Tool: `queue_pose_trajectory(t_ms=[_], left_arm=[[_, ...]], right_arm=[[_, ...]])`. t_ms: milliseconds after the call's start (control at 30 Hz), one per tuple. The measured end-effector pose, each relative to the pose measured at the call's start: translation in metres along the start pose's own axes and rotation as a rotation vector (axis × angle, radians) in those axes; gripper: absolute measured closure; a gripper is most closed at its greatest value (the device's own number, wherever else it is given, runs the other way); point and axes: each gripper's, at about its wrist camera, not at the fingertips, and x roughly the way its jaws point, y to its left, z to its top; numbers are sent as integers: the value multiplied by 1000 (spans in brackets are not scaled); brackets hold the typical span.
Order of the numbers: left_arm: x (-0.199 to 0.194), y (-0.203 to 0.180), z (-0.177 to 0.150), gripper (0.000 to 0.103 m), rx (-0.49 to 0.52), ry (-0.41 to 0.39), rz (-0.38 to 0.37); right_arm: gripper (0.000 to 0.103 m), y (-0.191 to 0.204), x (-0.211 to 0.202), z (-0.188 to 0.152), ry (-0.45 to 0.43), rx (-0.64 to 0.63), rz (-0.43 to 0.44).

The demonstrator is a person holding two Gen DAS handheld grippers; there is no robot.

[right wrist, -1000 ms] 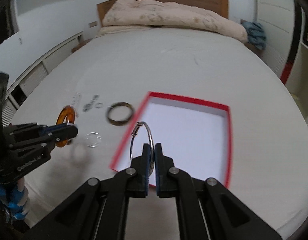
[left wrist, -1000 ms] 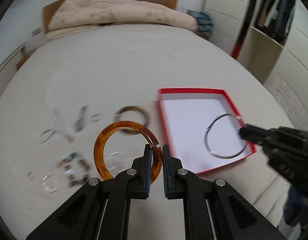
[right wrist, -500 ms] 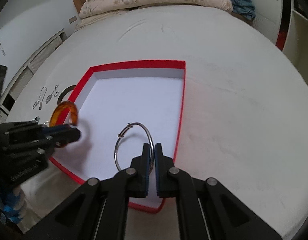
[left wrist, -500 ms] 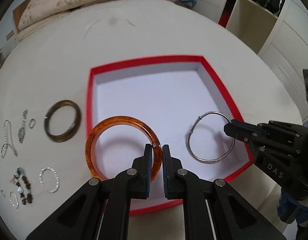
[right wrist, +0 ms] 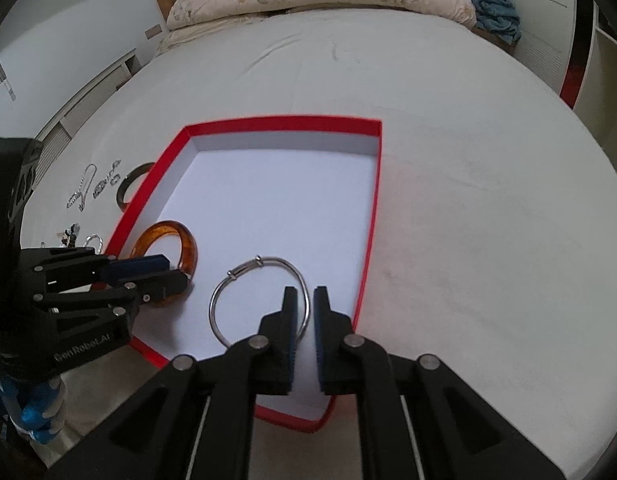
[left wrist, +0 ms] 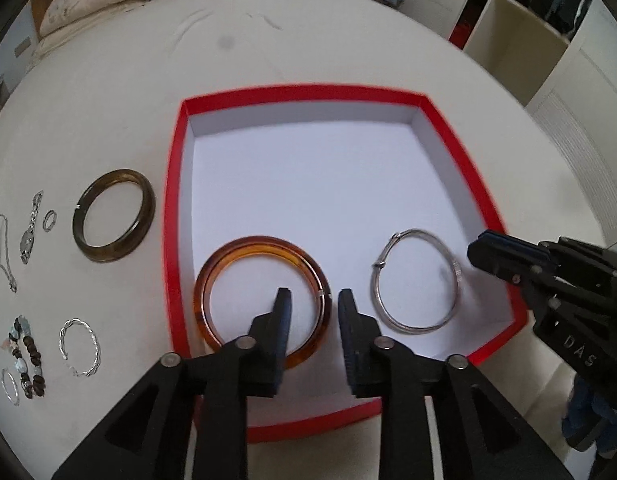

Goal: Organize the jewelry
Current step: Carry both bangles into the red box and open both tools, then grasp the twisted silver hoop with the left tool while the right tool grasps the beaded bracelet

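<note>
Left claw (left wrist: pixel 313 296): jaws parted at lower centre of the left view, straddling the near rim of the amber bangle (left wrist: pixel 262 294); nothing gripped.
Right claw (right wrist: pixel 304 294): jaws slightly apart at lower centre of the right view, one either side of the silver hoop's (right wrist: pixel 259 298) near wire, not pinching it as far as I can judge.
Amber bangle: inside the red box (left wrist: pixel 173 216), lower left of its white floor; flat in the left view, though it looks tipped up in the right view, so I cannot tell which.
Silver hoop: flat on the box floor, right of the bangle and apart from it.
Red box: open on the white bed (left wrist: pixel 108 92), mid-frame in both views.
Dark bangle (left wrist: pixel 114 220): on the bed just left of the box.
Small ring (left wrist: pixel 49 220), chains (left wrist: pixel 30 226), twisted bracelet (left wrist: pixel 79 346), beads (left wrist: pixel 26 350): far left of the left view, all outside the box.
Progress: two pieces boxed and apparently released; several remain on the bed, so well under half done by my reckoning.
</note>
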Motion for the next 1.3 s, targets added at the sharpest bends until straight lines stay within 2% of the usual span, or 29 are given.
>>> queue_pose_trajectory(t_ms=[33,100,133,300,433,667,800,867,1000,1300], left_arm=[[-5,0,0,73,-3,-7,-9],[-23,0,2,65,-3,-39,-19],[-32,0,1,65,-3,-54,-22],[-88,20,-9,65,-33,-159,-9],[-129,48,-26,65,-53,-212,67],[-205,143,-97,64,-161,-258,243],[-227,197,-139,64,-250,-259,286],[-230,224,-158,64,-304,-254,311],[-217,256,-173,65,-374,-226,301],[-158,283,-160,65,-434,-166,238]], right_arm=[[75,1,-4,1,-8,0,-10],[67,3,-14,2,-23,5,2],[64,5,-17,3,-29,-1,-9],[63,19,-51,5,-71,-17,-33],[63,42,-83,6,-116,-39,-30],[63,105,-126,2,-212,-81,18],[63,144,-124,2,-213,-113,63],[63,164,-114,2,-191,-128,88],[63,199,-79,3,-122,-139,142],[63,247,-2,2,18,-194,182]])
